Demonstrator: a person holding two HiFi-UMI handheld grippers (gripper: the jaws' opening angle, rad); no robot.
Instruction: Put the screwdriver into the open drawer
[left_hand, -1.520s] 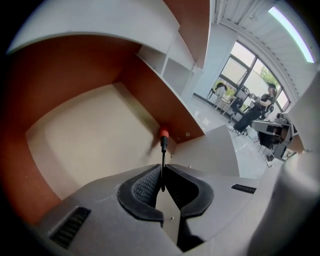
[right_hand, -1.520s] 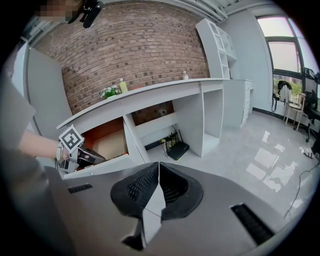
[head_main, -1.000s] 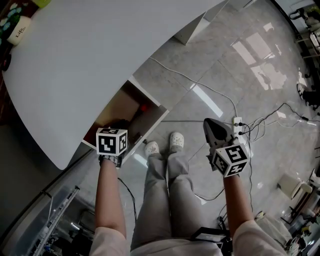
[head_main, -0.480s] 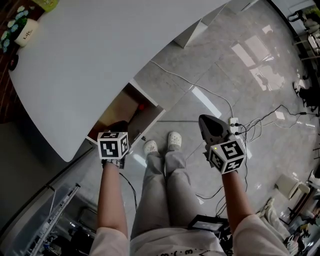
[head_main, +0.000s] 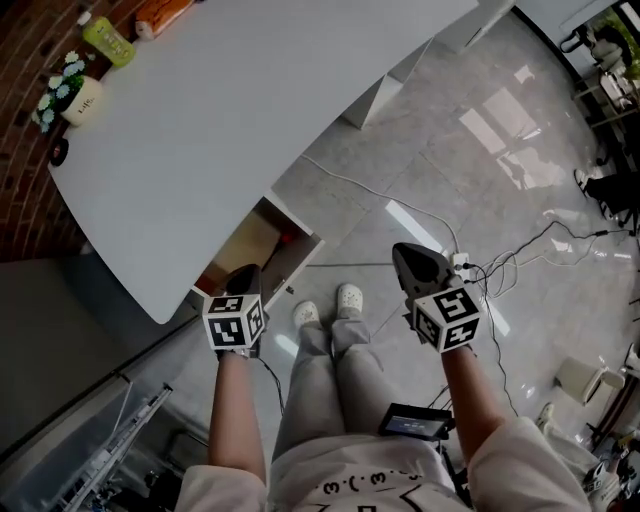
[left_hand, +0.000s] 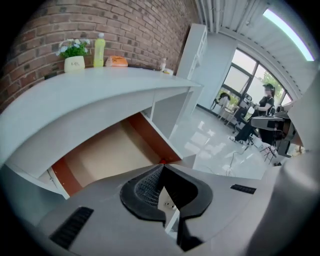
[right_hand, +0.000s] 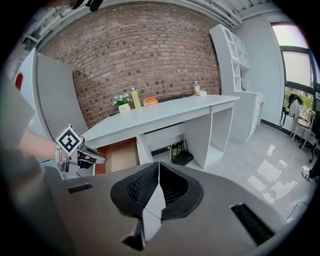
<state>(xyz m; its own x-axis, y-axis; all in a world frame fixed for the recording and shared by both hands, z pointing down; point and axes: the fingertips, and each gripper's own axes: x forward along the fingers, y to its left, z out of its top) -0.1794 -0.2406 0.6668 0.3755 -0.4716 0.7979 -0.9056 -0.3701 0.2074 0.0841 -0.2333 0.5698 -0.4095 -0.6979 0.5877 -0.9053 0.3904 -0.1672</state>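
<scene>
Glossy grey tiled floor (head_main: 520, 140) fills the right half of the head view; dark cables trail across it to a white power strip (head_main: 461, 264). Long white desk top (head_main: 250, 110) runs against a red-brown brick wall (right_hand: 150, 55). Under the desk, a pulled-out drawer with tan wooden bottom and reddish sides (head_main: 250, 243) stands open. Person stands in front of it, in grey trousers and white shoes (head_main: 348, 296). Left gripper (head_main: 247, 272) hangs just at the drawer's front edge, its jaws pointing towards the drawer; jaws together at the tips, nothing between them. Right gripper (head_main: 402, 254) is held over the floor, well apart from the drawer; jaws likewise together and empty. A small red item (head_main: 287, 238) lies inside the drawer by its far right corner, too small to confirm as the screwdriver; neither gripper carries one. On the desk's far end by the wall: white pot with flowers (head_main: 80, 98), yellow-green bottle (head_main: 110, 40), orange packet (head_main: 165, 12)
</scene>
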